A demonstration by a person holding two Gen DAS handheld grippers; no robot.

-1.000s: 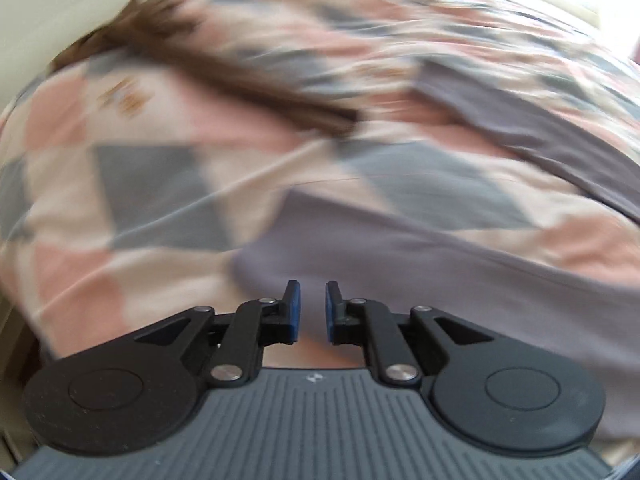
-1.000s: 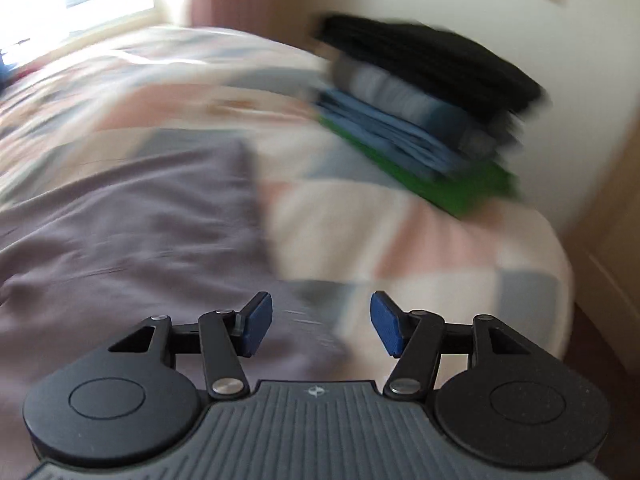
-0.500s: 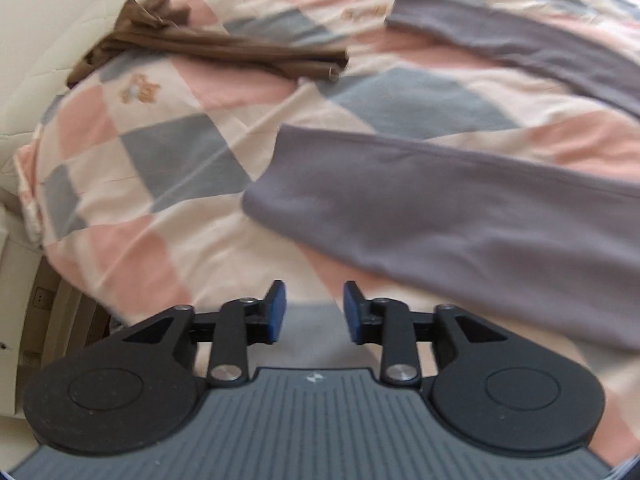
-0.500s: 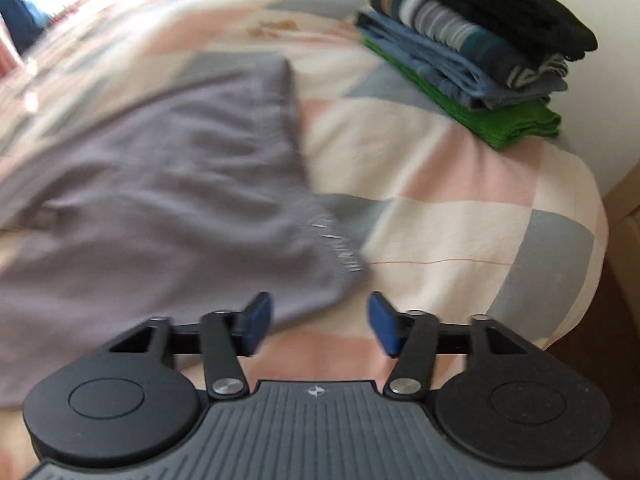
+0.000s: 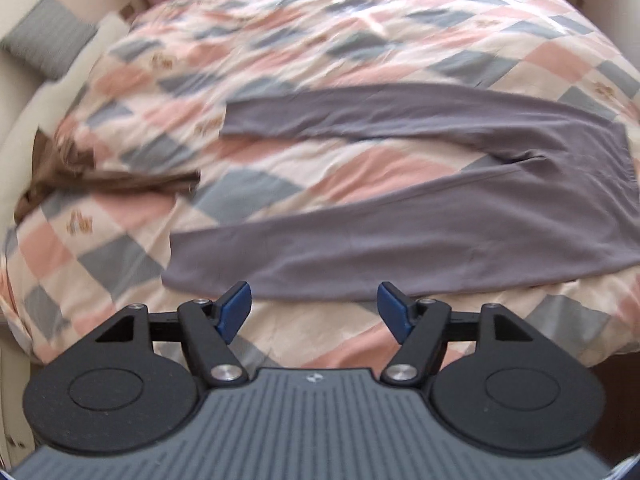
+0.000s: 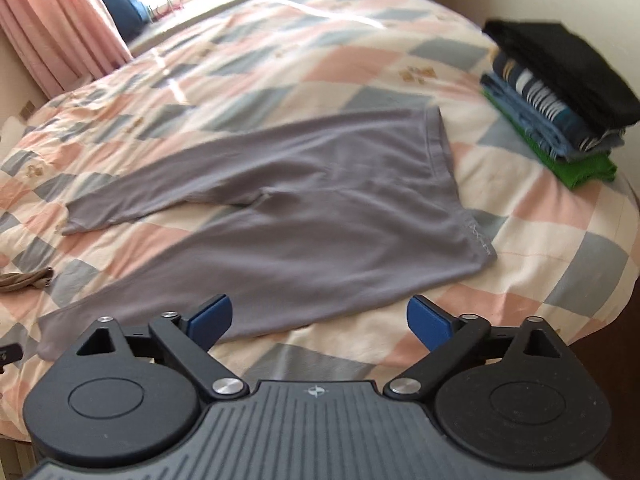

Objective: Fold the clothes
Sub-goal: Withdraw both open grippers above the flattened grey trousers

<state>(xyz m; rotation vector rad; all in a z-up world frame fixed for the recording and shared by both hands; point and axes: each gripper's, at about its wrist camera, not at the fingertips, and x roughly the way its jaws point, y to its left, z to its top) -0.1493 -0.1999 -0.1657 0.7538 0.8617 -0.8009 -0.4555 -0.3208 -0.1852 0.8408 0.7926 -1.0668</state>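
**Desk:** Start closest to you. What do the tools show?

**Me:** My left gripper (image 5: 315, 312) has its blue pads spread wide with nothing between them, and it hangs over the near edge of the bed. My right gripper (image 6: 319, 319) is spread just as wide, also empty, above the same edge. Neither touches cloth.

**Desk:** And the clothes?

**Me:** One pair of grey trousers (image 6: 304, 216) lies flat on the quilt (image 6: 540, 232), just beyond both grippers. The waistband (image 6: 444, 160) points to my right and the two legs run off to the left, splayed apart with a strip of quilt showing between them. The near leg's hem (image 5: 176, 256) sits just past my left fingers.

**Desk:** What's the surface like?

**Me:** A quilt in pink, grey and cream diamonds covering the whole bed. Further left there is one brown garment (image 5: 112, 180), bunched into a long strip near the bed's edge; it's blurred, so I can't say what kind it is. To the far right stands one stack of folded clothes (image 6: 560, 96), black on top and green at the bottom; I count roughly five layers.

**Desk:** And the room?

**Me:** One grey cushion (image 5: 48, 36) against the cream surround on the left. Pink curtains (image 6: 60, 28) and a bright window at the far end.
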